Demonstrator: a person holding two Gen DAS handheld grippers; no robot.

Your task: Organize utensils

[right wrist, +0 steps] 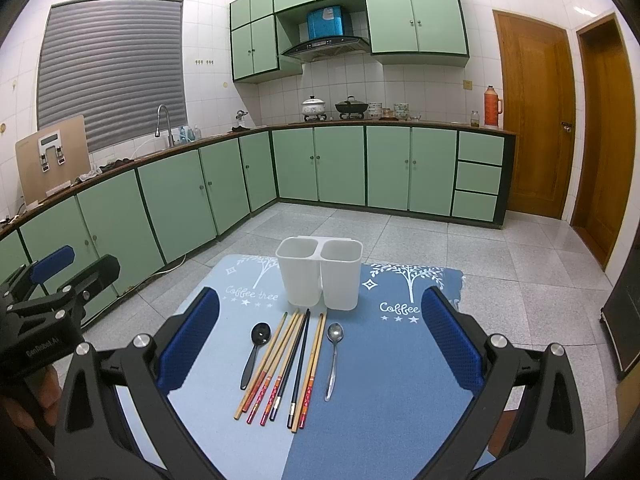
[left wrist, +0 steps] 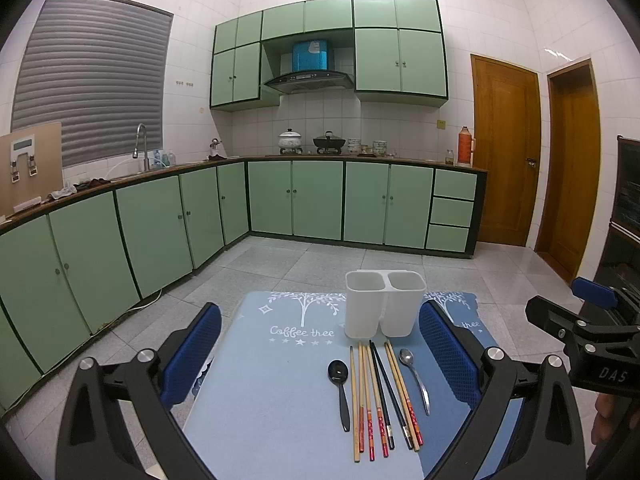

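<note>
Chopsticks (right wrist: 280, 364) lie in a row between a black spoon (right wrist: 256, 350) and a metal spoon (right wrist: 333, 356) on the blue mat (right wrist: 384, 400), just before the white two-compartment holder (right wrist: 318, 274), both hand-held grippers (left wrist: 320, 344) (right wrist: 320, 340) spread wide, holding nothing.

Even overhead light is filling both fisheye views, leaving only soft, faint shadows beneath the chopsticks (right wrist: 280, 368). Glare is streaking the white wall tiles (left wrist: 556, 53) above the wooden door (left wrist: 506, 152) and glinting off the floor tiles (left wrist: 520, 258). Straight lines are bowing outward, and black vignetting is darkening every corner.
</note>
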